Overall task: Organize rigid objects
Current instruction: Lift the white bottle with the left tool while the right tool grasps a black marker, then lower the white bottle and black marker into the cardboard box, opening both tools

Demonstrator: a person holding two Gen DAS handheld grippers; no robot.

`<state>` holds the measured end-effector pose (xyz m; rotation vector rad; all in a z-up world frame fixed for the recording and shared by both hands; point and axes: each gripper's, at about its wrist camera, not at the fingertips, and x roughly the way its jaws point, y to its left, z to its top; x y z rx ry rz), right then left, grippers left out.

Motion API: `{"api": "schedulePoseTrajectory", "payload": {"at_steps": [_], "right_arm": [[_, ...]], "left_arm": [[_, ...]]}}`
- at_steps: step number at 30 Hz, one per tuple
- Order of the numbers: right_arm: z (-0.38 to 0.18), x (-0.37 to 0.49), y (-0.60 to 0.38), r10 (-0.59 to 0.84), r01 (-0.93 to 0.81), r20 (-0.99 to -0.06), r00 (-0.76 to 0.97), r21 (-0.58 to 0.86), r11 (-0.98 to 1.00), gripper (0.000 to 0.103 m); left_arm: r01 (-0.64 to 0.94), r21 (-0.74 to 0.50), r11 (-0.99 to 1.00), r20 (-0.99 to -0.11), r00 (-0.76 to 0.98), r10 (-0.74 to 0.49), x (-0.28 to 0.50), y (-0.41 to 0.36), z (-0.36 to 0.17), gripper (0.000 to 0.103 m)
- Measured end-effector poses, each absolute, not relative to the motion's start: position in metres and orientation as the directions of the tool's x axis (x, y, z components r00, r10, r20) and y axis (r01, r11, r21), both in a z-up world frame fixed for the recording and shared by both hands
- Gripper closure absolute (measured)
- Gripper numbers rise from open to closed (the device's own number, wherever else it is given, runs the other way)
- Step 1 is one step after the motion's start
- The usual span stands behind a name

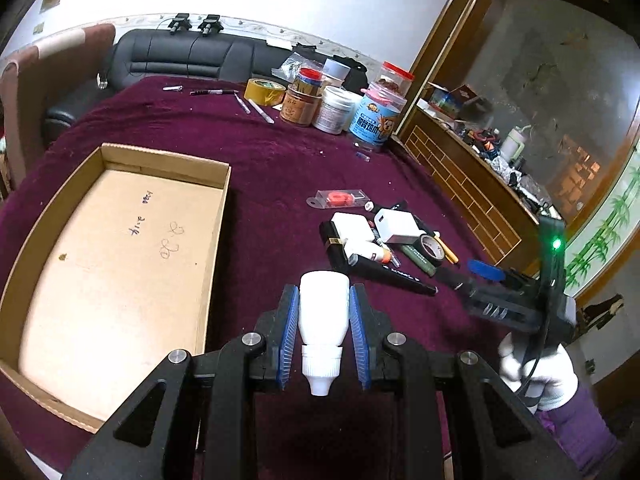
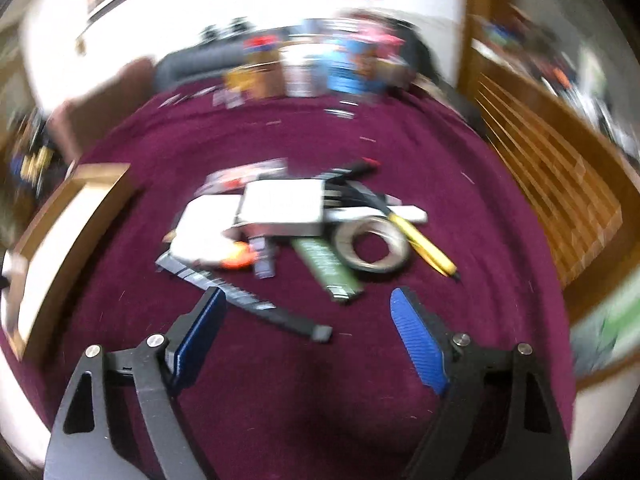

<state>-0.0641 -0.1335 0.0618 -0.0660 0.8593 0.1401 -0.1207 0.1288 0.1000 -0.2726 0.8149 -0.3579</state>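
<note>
White squeeze bottle [image 1: 323,320], nozzle toward me, unlabelled, clamped in my left gripper [image 1: 324,312] above bare maroon cloth [image 1: 260,168]. Cardboard box [image 1: 120,252] at left: empty, handwriting on its floor illegible, right wall close by the bottle. Item pile [image 1: 384,236] right of centre: white chargers, black tape roll, pens. My right gripper [image 2: 310,312]: fingers spread, nothing held, hovering before the pile.

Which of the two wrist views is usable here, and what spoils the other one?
Left wrist view: sharp, with fisheye bending at the edges; the white bottle and cardboard box read clearly. Right wrist view: heavy motion blur smears the jars at the back and the pile of items; only its own fingers stay fairly crisp.
</note>
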Motion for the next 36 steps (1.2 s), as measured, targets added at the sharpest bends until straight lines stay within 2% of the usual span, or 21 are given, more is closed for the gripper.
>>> {"api": "schedulePoseTrajectory", "payload": {"at_steps": [2, 4, 7, 11, 14, 15, 21, 26, 31, 36], "right_arm": [[0.058, -0.061, -0.103, 0.101, -0.257, -0.768, 0.633, -0.086, 0.963, 0.03], [0.046, -0.055, -0.08, 0.086, -0.324, -0.786, 0.612, -0.15, 0.934, 0.044], [0.025, -0.039, -0.06, 0.059, -0.378, -0.823, 0.564, -0.195, 0.905, 0.059], [0.013, -0.032, -0.06, 0.054, -0.377, -0.835, 0.547, -0.188, 0.907, 0.065], [0.018, -0.037, -0.065, 0.091, -0.363, -0.839, 0.537, -0.132, 0.922, 0.082], [0.022, -0.04, -0.068, 0.115, -0.358, -0.841, 0.528, -0.097, 0.929, 0.091], [0.049, -0.053, -0.081, 0.308, -0.326, -0.817, 0.487, 0.157, 0.932, 0.091], [0.073, -0.052, -0.072, 0.556, -0.343, -0.726, 0.406, 0.443, 0.828, 0.091], [0.09, -0.039, -0.026, 0.696, -0.369, -0.649, 0.308, 0.593, 0.716, 0.09], [0.063, -0.006, 0.034, 0.698, -0.316, -0.674, 0.24, 0.626, 0.713, 0.09]], "left_arm": [[0.197, -0.38, 0.904, -0.653, 0.635, -0.413, -0.124, 0.135, 0.099, 0.081], [0.182, -0.386, 0.905, -0.651, 0.641, -0.406, -0.128, 0.143, 0.098, 0.081], [0.155, -0.39, 0.908, -0.653, 0.649, -0.391, -0.133, 0.154, 0.098, 0.081], [0.126, -0.388, 0.913, -0.651, 0.663, -0.368, -0.137, 0.168, 0.096, 0.081], [0.108, -0.419, 0.901, -0.64, 0.669, -0.378, -0.134, 0.179, 0.098, 0.081], [0.106, -0.431, 0.896, -0.633, 0.673, -0.383, -0.134, 0.183, 0.1, 0.081], [0.116, -0.449, 0.886, -0.582, 0.714, -0.389, -0.138, 0.201, 0.127, 0.081], [0.142, -0.468, 0.873, -0.549, 0.727, -0.413, -0.138, 0.212, 0.153, 0.081], [0.135, -0.39, 0.911, -0.558, 0.752, -0.35, -0.111, 0.216, 0.169, 0.081], [0.061, -0.391, 0.918, -0.636, 0.703, -0.318, -0.049, 0.228, 0.132, 0.081]]}}
